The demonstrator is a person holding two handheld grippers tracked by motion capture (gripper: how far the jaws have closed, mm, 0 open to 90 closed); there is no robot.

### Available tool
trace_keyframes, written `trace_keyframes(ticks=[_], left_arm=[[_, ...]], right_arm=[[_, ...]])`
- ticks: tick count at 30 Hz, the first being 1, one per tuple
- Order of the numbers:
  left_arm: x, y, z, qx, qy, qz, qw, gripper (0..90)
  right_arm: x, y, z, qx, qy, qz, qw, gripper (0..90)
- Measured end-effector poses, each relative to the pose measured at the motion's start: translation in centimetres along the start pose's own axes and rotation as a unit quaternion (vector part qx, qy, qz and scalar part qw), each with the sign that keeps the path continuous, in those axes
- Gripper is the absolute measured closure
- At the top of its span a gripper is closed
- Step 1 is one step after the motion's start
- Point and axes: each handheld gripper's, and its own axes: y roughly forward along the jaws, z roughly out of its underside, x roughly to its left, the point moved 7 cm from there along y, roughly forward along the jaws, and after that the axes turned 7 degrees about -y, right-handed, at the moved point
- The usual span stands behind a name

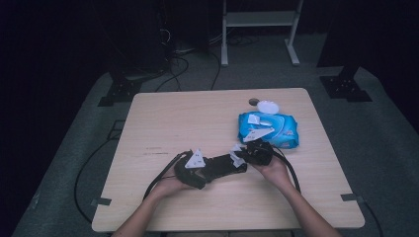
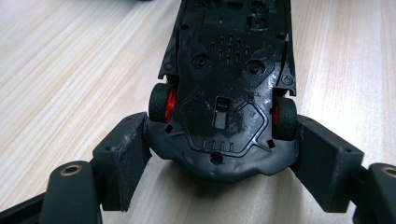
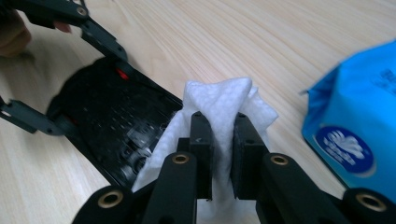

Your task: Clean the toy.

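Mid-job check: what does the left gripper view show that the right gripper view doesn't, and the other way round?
Left gripper view: the left hand-held gripper clamps the toy car upside down by its sides, red-hubbed wheels and wet sheen on the underside plain.

Right gripper view: the right hand-held gripper pinches a white wet wipe, with the blue wipes pack at the right.

Both: the car's black underside and the wooden table.
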Motion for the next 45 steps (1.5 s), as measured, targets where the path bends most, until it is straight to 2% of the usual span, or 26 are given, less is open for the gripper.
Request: trace_keyframes(ticks=[3,4,7,10,12,14,15,17,20,22,24,26,28,30,32,33,34,35,37,39,40,42,45], left_arm=[[-0.1,0.1,0.1,0.007,0.003,0.003,1.0,24.0],[-0.1,0.2,0.2,0.012,0.006,0.003,0.9999,24.0],[-0.1,0.2,0.2,0.013,0.001,0.006,0.9999,23.9],[-0.1,0.2,0.1,0.007,-0.011,0.01,0.9999,23.9],[0.0,0.1,-0.1,-0.001,-0.022,0.019,0.9996,23.7],[0.1,-0.1,-0.2,-0.004,-0.042,0.037,0.9984,22.9],[0.2,-0.1,-0.1,-0.001,-0.068,0.051,0.9964,21.6],[0.6,0.0,0.2,0.006,-0.098,0.066,0.993,17.2],[0.9,0.2,0.4,0.002,-0.129,0.084,0.988,16.8],[0.9,0.2,0.2,-0.005,-0.154,0.1,0.9829,17.3],[1.0,0.1,0.1,-0.014,-0.171,0.116,0.9783,22.5],[1.1,0.0,0.0,-0.02,-0.195,0.128,0.9723,22.8],[1.3,0.0,-0.1,-0.025,-0.213,0.136,0.9673,23.9],[1.2,0.2,0.0,-0.018,-0.222,0.138,0.9651,25.1],[1.2,0.4,0.0,-0.019,-0.227,0.133,0.9645,25.3],[1.2,0.4,-0.1,-0.021,-0.232,0.132,0.9634,25.3],[1.2,0.4,-0.1,-0.021,-0.24,0.133,0.9613,25.3],[1.2,0.5,-0.1,-0.022,-0.242,0.133,0.9609,25.4],[1.2,0.5,-0.2,-0.025,-0.24,0.126,0.9621,25.6],[1.2,0.6,-0.2,-0.025,-0.245,0.119,0.9619,28.1],[1.2,0.6,-0.2,-0.027,-0.242,0.118,0.9628,31.5],[1.2,0.6,-0.1,-0.028,-0.241,0.116,0.9631,31.6],[1.0,0.5,-0.2,-0.032,-0.234,0.108,0.9657,31.3]], right_arm=[[-0.2,-0.8,0.7,0.003,0.012,-0.002,0.9999,79.9],[0.0,-1.2,0.7,-0.002,0.012,-0.009,0.9999,79.9],[1.2,-1.9,0.6,-0.005,0.003,-0.027,0.9996,79.9],[2.0,-2.1,1.1,0.006,-0.015,-0.036,0.9992,79.6],[2.0,-1.9,1.6,0.006,-0.019,-0.036,0.9991,79.4],[1.9,-1.7,2.0,0.006,-0.018,-0.039,0.9991,79.3],[1.8,-1.6,2.1,0.002,-0.018,-0.04,0.999,79.3],[1.8,-1.6,2.2,-0.004,-0.02,-0.042,0.9989,79.1],[2.1,-1.7,2.3,-0.007,-0.04,-0.04,0.9984,78.9],[2.2,-1.7,2.4,-0.009,-0.042,-0.039,0.9983,78.9],[2.4,-1.7,2.4,-0.013,-0.042,-0.044,0.998,79.0],[2.6,-1.7,2.5,-0.018,-0.052,-0.046,0.9975,79.1],[2.7,-1.8,2.6,-0.02,-0.055,-0.047,0.9972,79.2],[2.8,-1.8,2.6,-0.023,-0.056,-0.047,0.9971,79.3],[2.9,-1.8,2.7,-0.028,-0.057,-0.048,0.9968,79.4],[2.9,-1.9,2.7,-0.028,-0.056,-0.048,0.9969,79.5],[2.9,-1.9,2.8,-0.029,-0.055,-0.048,0.9969,79.5],[2.9,-1.8,2.8,-0.031,-0.053,-0.048,0.9969,79.6],[2.9,-1.8,2.8,-0.033,-0.051,-0.052,0.9968,79.7],[2.9,-1.8,2.8,-0.035,-0.053,-0.053,0.9966,79.8],[3.0,-1.9,2.8,-0.036,-0.053,-0.057,0.9963,79.9],[3.1,-1.9,2.8,-0.036,-0.055,-0.058,0.9962,79.8],[3.0,-1.9,2.7,-0.035,-0.049,-0.062,0.9963,79.6]])
